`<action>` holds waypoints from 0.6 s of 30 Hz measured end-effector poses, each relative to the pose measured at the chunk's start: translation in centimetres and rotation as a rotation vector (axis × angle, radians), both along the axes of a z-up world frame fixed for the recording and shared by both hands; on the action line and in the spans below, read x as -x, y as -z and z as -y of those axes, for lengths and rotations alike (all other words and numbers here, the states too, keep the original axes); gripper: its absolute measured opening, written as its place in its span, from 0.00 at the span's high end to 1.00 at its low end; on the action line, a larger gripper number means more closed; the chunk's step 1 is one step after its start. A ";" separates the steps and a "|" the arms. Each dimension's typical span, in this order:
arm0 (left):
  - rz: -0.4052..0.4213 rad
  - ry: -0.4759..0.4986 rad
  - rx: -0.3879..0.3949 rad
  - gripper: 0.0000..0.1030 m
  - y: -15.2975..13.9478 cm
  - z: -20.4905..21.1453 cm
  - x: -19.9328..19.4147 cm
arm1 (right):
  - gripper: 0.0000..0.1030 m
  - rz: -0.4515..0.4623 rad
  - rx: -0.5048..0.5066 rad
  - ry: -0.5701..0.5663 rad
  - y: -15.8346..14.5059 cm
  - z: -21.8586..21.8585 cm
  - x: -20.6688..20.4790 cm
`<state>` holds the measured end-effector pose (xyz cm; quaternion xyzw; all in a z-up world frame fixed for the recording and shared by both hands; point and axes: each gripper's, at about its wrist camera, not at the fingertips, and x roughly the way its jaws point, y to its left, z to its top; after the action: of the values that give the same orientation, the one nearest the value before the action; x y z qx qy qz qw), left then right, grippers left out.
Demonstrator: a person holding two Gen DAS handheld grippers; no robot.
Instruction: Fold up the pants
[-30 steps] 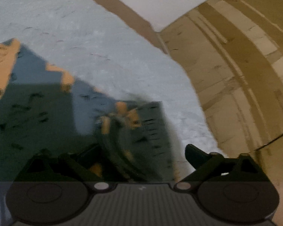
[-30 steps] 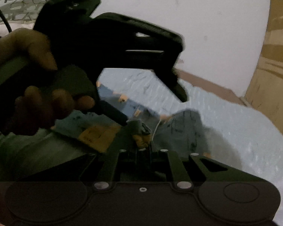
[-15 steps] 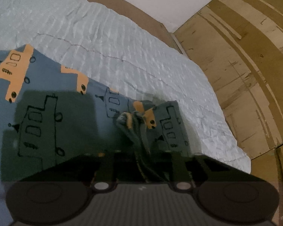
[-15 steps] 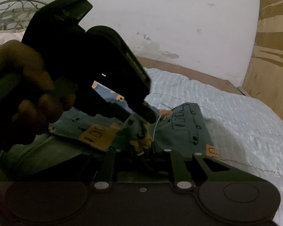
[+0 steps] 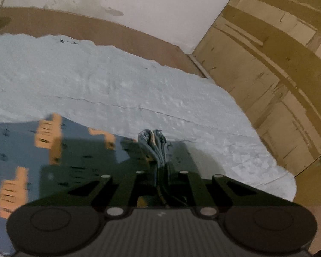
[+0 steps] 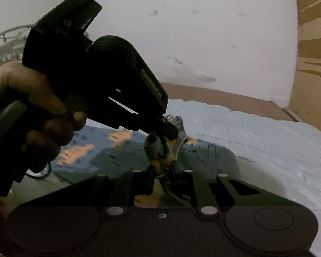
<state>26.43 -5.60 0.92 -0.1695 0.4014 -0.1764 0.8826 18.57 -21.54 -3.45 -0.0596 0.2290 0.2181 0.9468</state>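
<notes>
The blue cotton pants with orange truck print [image 5: 53, 150] lie on the pale blue textured bed cover [image 5: 117, 85]. In the left wrist view the cloth fills the area from 7 to 9 o'clock. The left gripper [image 5: 158, 171] is pressed together on a bunched edge of the pants, and the folds stick up between its fingers at the centre. At 2 o'clock this view shows the brown wooden panel wall [image 5: 278, 64], and at 12 o'clock the white plaster wall [image 5: 149, 6].

The right wrist view shows what the first one does not: the bare hand [image 6: 32, 111] at 9 o'clock that holds the left gripper [image 6: 169, 130]. The right gripper [image 6: 162, 171] is also clamped on a bunch of the pants [image 6: 203, 156], just beside the tips of the left one.
</notes>
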 end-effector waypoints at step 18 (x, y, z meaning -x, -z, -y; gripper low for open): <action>-0.083 -0.140 -0.151 0.79 1.1 -7.0 0.4 | 0.84 -0.106 0.053 -0.164 2.4 -8.2 -1.9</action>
<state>26.07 1.37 -0.16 -0.1372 0.4369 -0.0761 0.8857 20.51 -13.35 -5.88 -0.0915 0.2786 0.2916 0.9105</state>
